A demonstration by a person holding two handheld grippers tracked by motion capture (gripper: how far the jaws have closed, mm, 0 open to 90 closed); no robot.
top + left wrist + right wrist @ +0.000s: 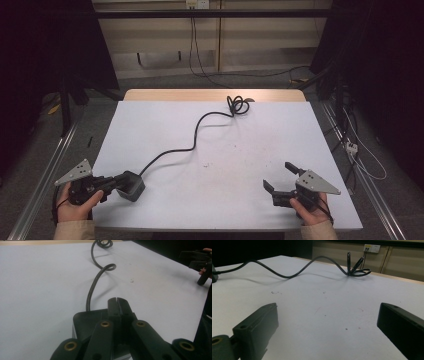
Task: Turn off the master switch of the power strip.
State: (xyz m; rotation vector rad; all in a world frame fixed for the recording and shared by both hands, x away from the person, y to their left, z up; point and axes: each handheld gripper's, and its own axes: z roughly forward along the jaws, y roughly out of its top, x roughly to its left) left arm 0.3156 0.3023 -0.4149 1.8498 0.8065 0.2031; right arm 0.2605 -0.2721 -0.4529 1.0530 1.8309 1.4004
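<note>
I see my left gripper at lower left, fingers closed together over the black adapter block; its cable runs to upper centre. My right gripper sits wide open at lower right on the desk.

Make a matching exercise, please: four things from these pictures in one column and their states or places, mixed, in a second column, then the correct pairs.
Things:
1. left gripper
2. right gripper
3. black cable
4. dark adapter block

States or places:
A. jaws wide apart, nothing between them
B. at the near left of the white table, with the shut jaws over its top
C. jaws shut together
D. runs across the table to a coil near the far edge

Pairs: 1-C, 2-A, 3-D, 4-B
</note>
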